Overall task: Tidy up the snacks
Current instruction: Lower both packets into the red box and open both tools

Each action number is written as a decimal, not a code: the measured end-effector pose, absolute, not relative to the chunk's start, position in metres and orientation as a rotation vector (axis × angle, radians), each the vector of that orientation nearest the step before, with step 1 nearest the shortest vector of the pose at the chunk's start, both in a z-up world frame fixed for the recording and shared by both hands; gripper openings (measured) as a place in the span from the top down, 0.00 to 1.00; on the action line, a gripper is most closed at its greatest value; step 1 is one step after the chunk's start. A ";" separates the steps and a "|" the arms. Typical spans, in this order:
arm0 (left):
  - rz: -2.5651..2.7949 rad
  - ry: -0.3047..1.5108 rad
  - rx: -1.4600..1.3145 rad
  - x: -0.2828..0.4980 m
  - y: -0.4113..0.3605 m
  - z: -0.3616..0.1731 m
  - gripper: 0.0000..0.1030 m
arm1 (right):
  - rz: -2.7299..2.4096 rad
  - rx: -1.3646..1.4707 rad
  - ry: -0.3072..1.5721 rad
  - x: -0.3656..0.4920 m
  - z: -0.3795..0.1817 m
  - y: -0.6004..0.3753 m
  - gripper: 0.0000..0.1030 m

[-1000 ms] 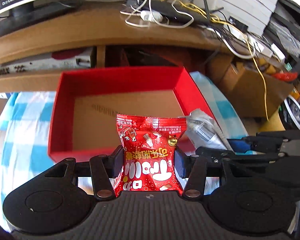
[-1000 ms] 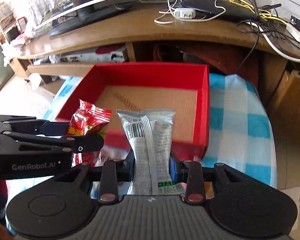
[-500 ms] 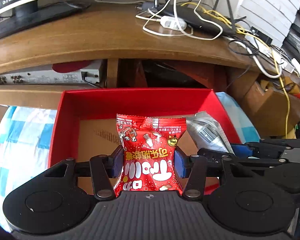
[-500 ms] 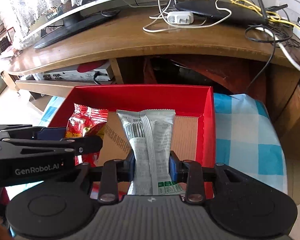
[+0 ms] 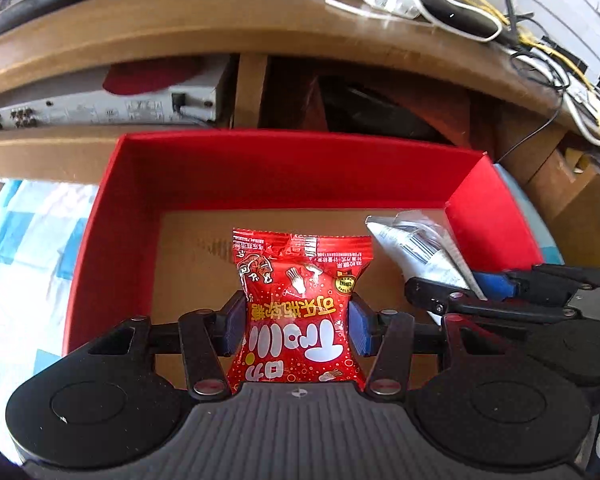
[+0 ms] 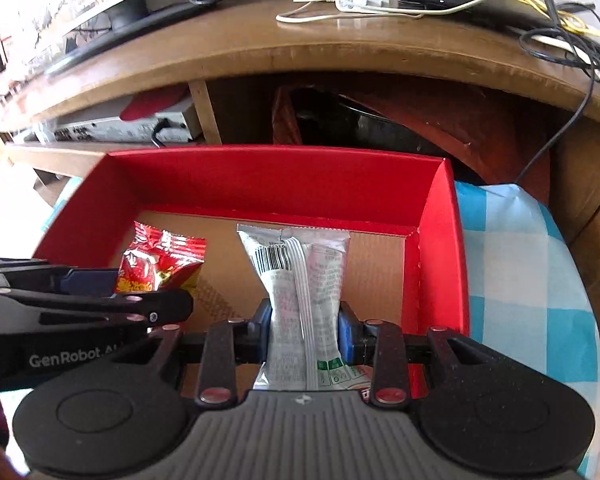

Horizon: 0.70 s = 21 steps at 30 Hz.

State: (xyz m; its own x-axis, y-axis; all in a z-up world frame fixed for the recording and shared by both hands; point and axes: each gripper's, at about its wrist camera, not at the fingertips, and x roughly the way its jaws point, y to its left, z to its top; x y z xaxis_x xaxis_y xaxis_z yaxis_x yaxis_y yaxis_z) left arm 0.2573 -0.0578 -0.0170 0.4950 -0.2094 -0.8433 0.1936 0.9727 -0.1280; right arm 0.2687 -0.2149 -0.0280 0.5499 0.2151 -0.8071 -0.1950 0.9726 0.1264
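My left gripper [image 5: 296,326] clamps the red candy packet [image 5: 300,308]; my right gripper [image 6: 303,334] clamps the silver snack bar [image 6: 300,292]. Both hang over the red box [image 5: 284,172], near its front edge. Placing step; next, likely lower and release.

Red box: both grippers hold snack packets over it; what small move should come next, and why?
Probably lower both a little further, then open the jaws. The left gripper is shut on the red snack packet and the right gripper on the silver snack packet; both packets hang over the cardboard floor inside the red box, which looks otherwise unfilled, so release should land them inside.
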 end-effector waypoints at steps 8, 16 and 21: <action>-0.218 1.014 0.005 0.257 -0.057 -0.017 0.39 | 0.241 -0.004 0.974 0.273 -0.034 -0.212 0.50; -0.204 0.997 -0.028 0.255 -0.050 -0.003 0.28 | 0.235 -0.002 0.949 0.268 -0.020 -0.214 0.47; -0.216 0.973 -0.044 0.246 -0.049 0.013 0.23 | 0.216 -0.005 0.907 0.257 -0.001 -0.219 0.46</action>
State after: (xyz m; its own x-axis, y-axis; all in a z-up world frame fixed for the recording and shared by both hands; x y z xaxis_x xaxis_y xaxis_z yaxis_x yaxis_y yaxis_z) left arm 0.2461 -0.0494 0.0131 0.5430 -0.2016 -0.8152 0.1627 0.9776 -0.1334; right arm 0.2567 -0.2187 -0.0011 0.5963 0.1836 -0.7815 -0.1877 0.9784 0.0867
